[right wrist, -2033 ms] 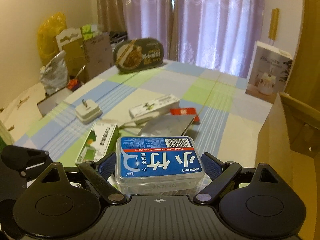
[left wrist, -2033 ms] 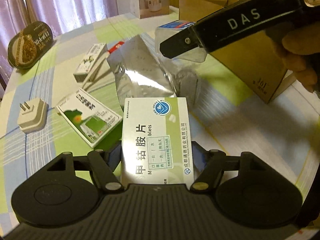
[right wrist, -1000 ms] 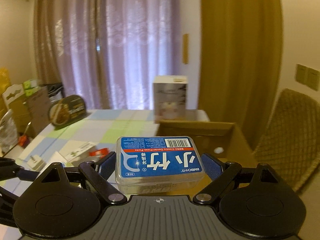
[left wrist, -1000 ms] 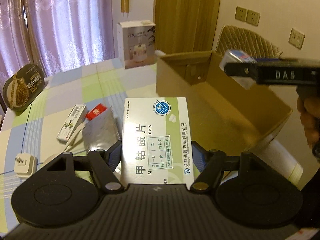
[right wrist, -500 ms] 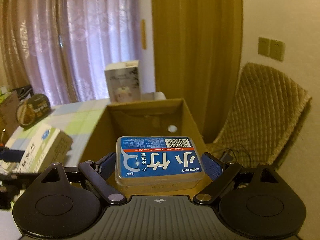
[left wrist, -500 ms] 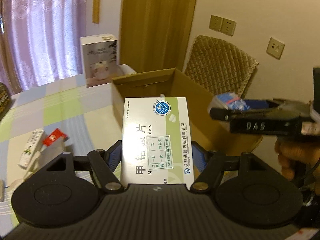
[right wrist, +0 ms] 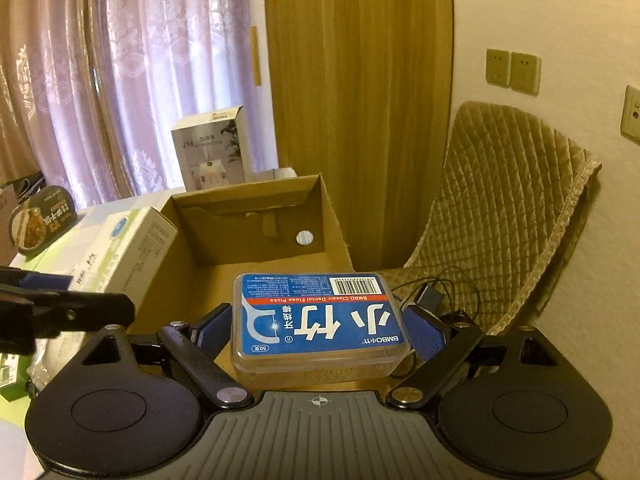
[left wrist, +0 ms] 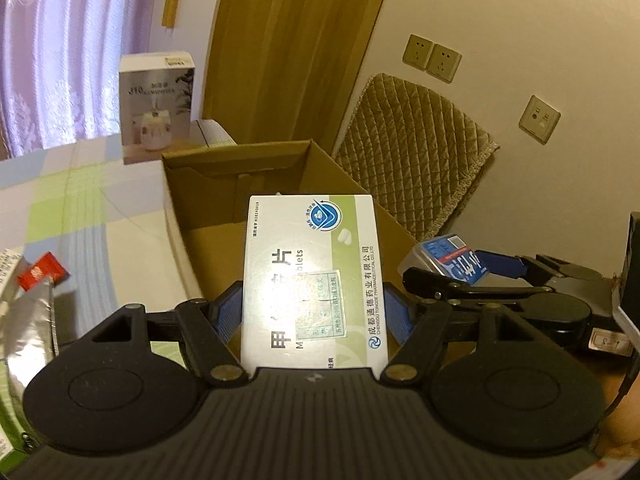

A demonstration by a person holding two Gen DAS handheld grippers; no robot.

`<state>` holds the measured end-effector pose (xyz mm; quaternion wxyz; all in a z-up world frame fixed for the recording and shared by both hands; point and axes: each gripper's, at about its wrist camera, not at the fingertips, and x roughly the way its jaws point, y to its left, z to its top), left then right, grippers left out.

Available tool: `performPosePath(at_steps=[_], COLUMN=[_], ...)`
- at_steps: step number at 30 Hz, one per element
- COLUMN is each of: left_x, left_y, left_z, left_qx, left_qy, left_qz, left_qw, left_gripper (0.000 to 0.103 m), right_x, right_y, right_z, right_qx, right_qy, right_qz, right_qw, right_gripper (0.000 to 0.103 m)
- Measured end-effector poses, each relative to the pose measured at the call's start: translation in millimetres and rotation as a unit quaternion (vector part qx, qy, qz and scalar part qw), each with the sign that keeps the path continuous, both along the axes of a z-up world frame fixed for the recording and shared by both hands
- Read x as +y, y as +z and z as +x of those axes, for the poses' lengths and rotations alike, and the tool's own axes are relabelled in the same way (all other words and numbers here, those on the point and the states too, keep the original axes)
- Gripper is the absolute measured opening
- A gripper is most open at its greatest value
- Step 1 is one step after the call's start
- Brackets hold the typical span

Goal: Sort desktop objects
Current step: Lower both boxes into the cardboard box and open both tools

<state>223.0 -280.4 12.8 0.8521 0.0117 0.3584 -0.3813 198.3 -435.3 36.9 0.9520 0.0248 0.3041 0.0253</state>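
Left gripper (left wrist: 313,312): jaws closed on the sides of the white-and-green tablet box (left wrist: 312,276), held flat, printed face up. Right gripper (right wrist: 320,332): jaws closed on the clear floss-pick case (right wrist: 318,322) with the blue label, also level. Both loads sit squarely between the blue pads, no visible tilt.

Just past both grippers: open cardboard box (right wrist: 256,236), mouth up, floor bare as far as visible (near wall is hidden behind the held items). In the right wrist view the tablet box hangs at the carton's left wall; the floss case is over the near rim.

Judgement: step in hand is the drop into the carton. To do it well, carry each item fully inside the rim, lower toward the floor, then release one at a time so the grippers do not collide. Keep the tablet box clear of the left wall.

Beyond: quilted chair (right wrist: 500,200), white product carton (left wrist: 156,108) on the checked tablecloth (left wrist: 80,208), curtains.
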Motion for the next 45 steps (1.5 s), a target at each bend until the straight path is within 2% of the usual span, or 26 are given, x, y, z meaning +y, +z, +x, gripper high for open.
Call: performPosePath(at_steps=[4, 20, 30, 39, 41, 43, 45], left_x=[-6, -6, 11, 36, 41, 46, 50], left_y=[-7, -21, -12, -9, -10, -9, -8], left_z=[4, 17, 16, 18, 18, 18, 18], left_qx=[0.018, 0.052, 0.037, 0.026, 0.026, 0.025, 0.025], left_qy=[-0.006, 0.014, 0.035, 0.059, 0.062, 0.064, 0.066], left_qz=[-0.013, -0.02, -0.026, -0.014, -0.014, -0.014, -0.015], left_qw=[0.9997, 0.9984, 0.9984, 0.9979, 0.9977, 0.9975, 0.9974], left_gripper=[0.067, 0.067, 0.068, 0.071, 0.071, 0.072, 0.073], right_x=[-3, -8, 3, 19, 20, 21, 22], right_y=[-1, -7, -5, -14, -15, -14, -10], right_z=[2, 4, 3, 11, 13, 13, 11], right_qx=[0.002, 0.007, -0.003, 0.025, 0.026, 0.019, 0.005], right_qy=[-0.002, 0.008, 0.036, 0.068, 0.068, 0.061, 0.057], right_qz=[-0.001, -0.014, -0.018, -0.008, 0.002, -0.002, -0.003], right_qw=[1.0, 1.0, 0.999, 0.997, 0.997, 0.998, 0.998], right_gripper=[0.088, 0.088, 0.088, 0.088, 0.089, 0.101, 0.101])
